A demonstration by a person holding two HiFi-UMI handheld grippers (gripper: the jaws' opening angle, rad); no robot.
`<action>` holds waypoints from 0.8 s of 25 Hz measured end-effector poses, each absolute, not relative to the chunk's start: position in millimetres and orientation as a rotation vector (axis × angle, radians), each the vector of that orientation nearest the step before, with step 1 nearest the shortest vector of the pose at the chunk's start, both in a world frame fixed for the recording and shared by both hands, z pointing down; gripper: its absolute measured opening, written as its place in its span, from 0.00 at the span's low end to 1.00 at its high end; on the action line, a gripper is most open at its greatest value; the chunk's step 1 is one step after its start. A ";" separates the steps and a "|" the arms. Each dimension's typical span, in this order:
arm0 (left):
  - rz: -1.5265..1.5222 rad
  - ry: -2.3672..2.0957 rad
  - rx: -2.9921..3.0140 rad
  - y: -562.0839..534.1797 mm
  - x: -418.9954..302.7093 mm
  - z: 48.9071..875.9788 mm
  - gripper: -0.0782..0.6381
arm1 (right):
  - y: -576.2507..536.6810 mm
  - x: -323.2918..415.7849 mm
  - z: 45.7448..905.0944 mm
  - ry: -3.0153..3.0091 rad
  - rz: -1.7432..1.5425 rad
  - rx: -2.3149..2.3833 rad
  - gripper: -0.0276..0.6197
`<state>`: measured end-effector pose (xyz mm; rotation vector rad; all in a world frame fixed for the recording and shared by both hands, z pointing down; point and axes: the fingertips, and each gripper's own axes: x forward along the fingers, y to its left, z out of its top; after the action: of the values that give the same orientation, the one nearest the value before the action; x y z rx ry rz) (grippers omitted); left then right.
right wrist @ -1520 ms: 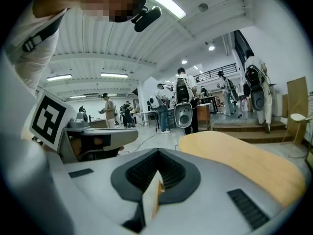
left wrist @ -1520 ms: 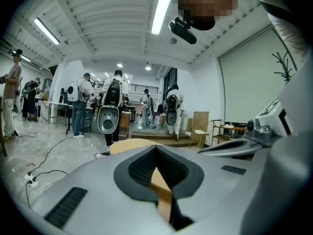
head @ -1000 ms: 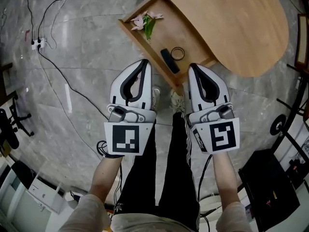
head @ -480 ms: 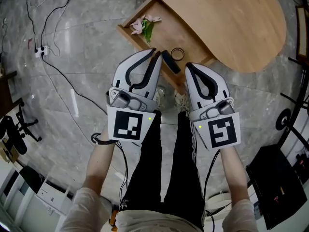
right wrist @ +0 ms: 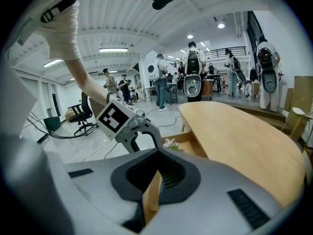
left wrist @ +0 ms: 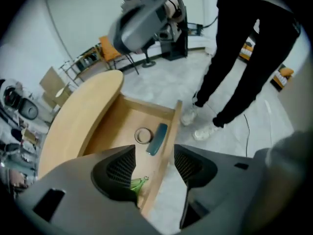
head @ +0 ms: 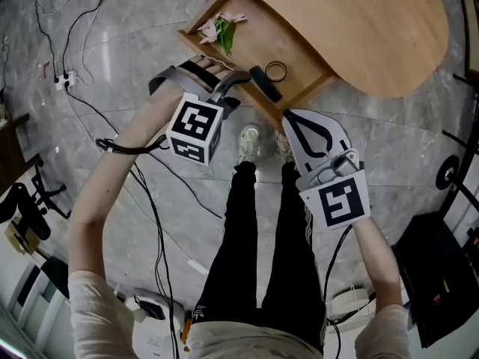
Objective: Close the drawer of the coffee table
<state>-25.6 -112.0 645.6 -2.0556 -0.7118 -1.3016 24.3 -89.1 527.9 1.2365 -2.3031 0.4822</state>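
Observation:
The coffee table has a light wooden top, and its drawer stands pulled out toward me. Inside lie a pink flower, a dark flat bar and a ring. My left gripper hangs rolled over the drawer's front wall. Its jaws have just been opening and stand apart, the wall below the gap, nothing pressed. The right gripper is shut and empty near the drawer's front corner.
Black cables and a power strip lie on the grey floor at left. My shoes stand just before the drawer. A black case sits at right. People and machines stand far back in the right gripper view.
The left gripper has swung forward and down to the drawer's front wall, rolled onto its side, and opened. The right gripper has shifted a little.

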 end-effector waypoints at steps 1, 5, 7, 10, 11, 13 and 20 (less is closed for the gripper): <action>-1.318 -0.750 -1.975 -112.2 -29.9 656.7 0.44 | -85.7 22.7 531.3 -2.302 0.495 1.224 0.05; -1.361 -0.890 -1.772 -103.6 -44.7 693.3 0.44 | -75.9 19.6 541.4 -2.296 0.537 1.196 0.05; -1.383 -0.921 -1.746 -99.5 -49.6 703.5 0.44 | -74.5 18.7 544.0 -2.296 0.555 1.191 0.05; -1.389 -0.939 -1.719 -96.0 -52.4 712.9 0.43 | -75.6 18.1 546.0 -2.301 0.569 1.184 0.05; -1.379 -0.930 -1.712 -95.8 -50.9 714.7 0.40 | -75.9 17.9 546.5 -2.304 0.571 1.180 0.05; -1.352 -0.893 -1.707 -97.5 -44.2 717.2 0.29 | -76.0 17.2 548.0 -2.307 0.573 1.174 0.05; -1.343 -0.930 -1.641 -102.0 -41.6 726.0 0.22 | -81.0 14.2 554.7 -2.321 0.592 1.151 0.05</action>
<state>-41.6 -102.0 726.0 -1.6405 -0.9300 -1.3431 14.2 -81.0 554.7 1.1511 -2.3212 0.5919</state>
